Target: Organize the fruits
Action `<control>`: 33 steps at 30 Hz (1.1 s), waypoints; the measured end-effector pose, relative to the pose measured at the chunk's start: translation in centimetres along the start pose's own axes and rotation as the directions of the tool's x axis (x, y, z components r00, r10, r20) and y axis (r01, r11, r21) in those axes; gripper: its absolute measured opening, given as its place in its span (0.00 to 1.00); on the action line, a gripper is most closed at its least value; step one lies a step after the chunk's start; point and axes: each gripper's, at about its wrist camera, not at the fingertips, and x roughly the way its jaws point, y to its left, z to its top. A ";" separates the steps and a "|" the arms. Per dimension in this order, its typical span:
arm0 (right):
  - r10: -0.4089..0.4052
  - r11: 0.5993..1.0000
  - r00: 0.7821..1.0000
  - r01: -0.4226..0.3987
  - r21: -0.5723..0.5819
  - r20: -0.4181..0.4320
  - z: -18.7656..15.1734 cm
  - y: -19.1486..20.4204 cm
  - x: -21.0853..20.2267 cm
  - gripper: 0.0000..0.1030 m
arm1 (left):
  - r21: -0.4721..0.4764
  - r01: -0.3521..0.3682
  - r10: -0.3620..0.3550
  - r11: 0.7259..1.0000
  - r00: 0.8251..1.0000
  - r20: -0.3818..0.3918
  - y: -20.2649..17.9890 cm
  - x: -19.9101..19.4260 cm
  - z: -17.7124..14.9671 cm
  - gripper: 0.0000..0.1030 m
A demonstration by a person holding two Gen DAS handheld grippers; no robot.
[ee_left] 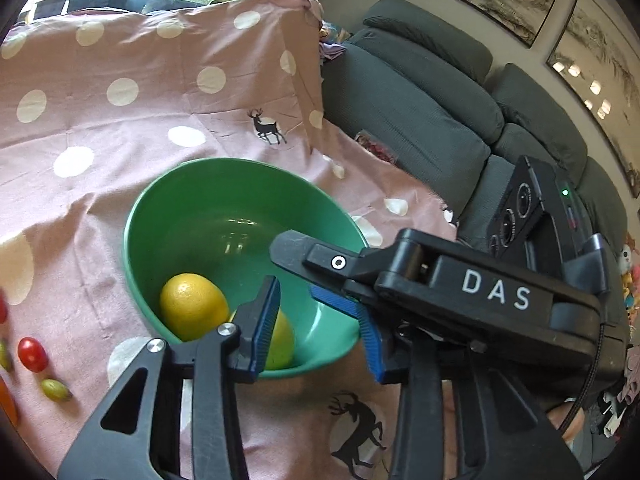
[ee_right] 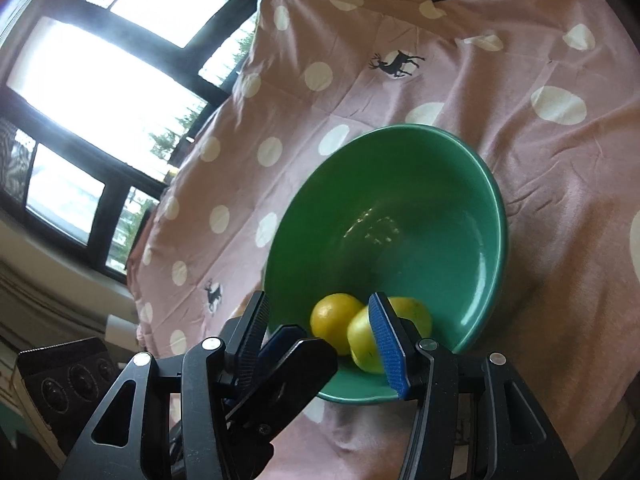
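Fruits are the job here, and two round yellow citrus fruits, one (ee_left: 192, 306) and its neighbour (ee_left: 282, 344), sit touching at the near side of the glossy green bowl (ee_left: 180, 200), which rests on the pink polka-dot cloth (ee_left: 120, 128) over the tabletop. Left gripper (ee_left: 316, 320) hovers over the bowl's near rim, jaws apart and empty. Right gripper (ee_right: 320, 336) hangs close alongside, jaws also apart, nothing held. Out on the cloth to the left wait a small red cherry tomato (ee_left: 33, 354) and a small green oval fruit (ee_left: 55, 389), well apart from the bowl. My read: those little ones are light, smooth-skinned and easily squashed, likely to roll on soft fabric, so pinch gently across the middle. The citrus looks firm, with a pebbled rind; grip its widest part.
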 end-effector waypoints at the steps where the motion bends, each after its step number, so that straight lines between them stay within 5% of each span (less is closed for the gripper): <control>1: -0.032 0.999 0.999 0.032 -0.003 0.003 -0.1 0.1 0.0 0.53 | 0.001 -0.011 0.011 1.000 1.000 -0.006 -0.1 0.0 -0.1 0.37; 9: -0.111 0.993 0.993 0.112 -0.045 0.024 -0.5 0.9 0.1 0.54 | -0.016 -0.159 0.159 0.987 0.987 0.022 0.1 -2.1 -1.1 0.55; 13: -0.145 0.984 0.988 0.149 -0.103 0.046 -1.0 2.2 -0.2 0.53 | -0.097 -0.252 0.260 0.963 0.962 0.079 1.7 -5.7 -1.8 0.67; 15: -0.163 0.975 0.986 0.168 -0.145 0.045 -1.5 3.1 -0.2 0.53 | -0.164 -0.353 0.372 0.921 0.923 0.101 3.0 -8.2 -2.1 0.75; 17: -0.177 0.966 0.984 0.179 -0.188 0.029 -2.2 4.2 0.2 0.54 | -0.227 -0.461 0.494 0.858 0.862 0.118 4.1 -10.4 -2.7 0.78; 21: -0.223 0.925 0.974 0.196 -0.325 -0.049 -4.5 6.9 2.0 0.59 | -0.379 -0.622 0.691 0.685 0.719 0.070 7.3 -14.2 -5.7 0.82; 23: -0.244 0.899 0.967 0.195 -0.392 -0.079 -5.9 8.3 2.8 0.59 | -0.422 -0.667 0.741 0.614 0.672 0.015 9.0 -15.3 -7.4 0.82; 25: -0.249 0.881 0.963 0.180 -0.437 -0.107 -7.4 9.5 3.3 0.63 | -0.457 -0.690 0.765 0.562 0.643 -0.030 10.5 -16.2 -8.9 0.82; 29: -0.262 0.840 0.949 0.135 -0.525 -0.176 -10.8 11.3 5.3 0.75 | -0.512 -0.694 0.780 0.506 0.622 -0.073 12.8 -17.7 -10.6 0.82; 33: -0.333 0.791 0.919 0.152 -0.592 -0.210 -13.7 11.9 8.5 0.75 | -0.533 -0.689 0.783 0.491 0.617 -0.076 13.9 -18.6 -11.1 0.82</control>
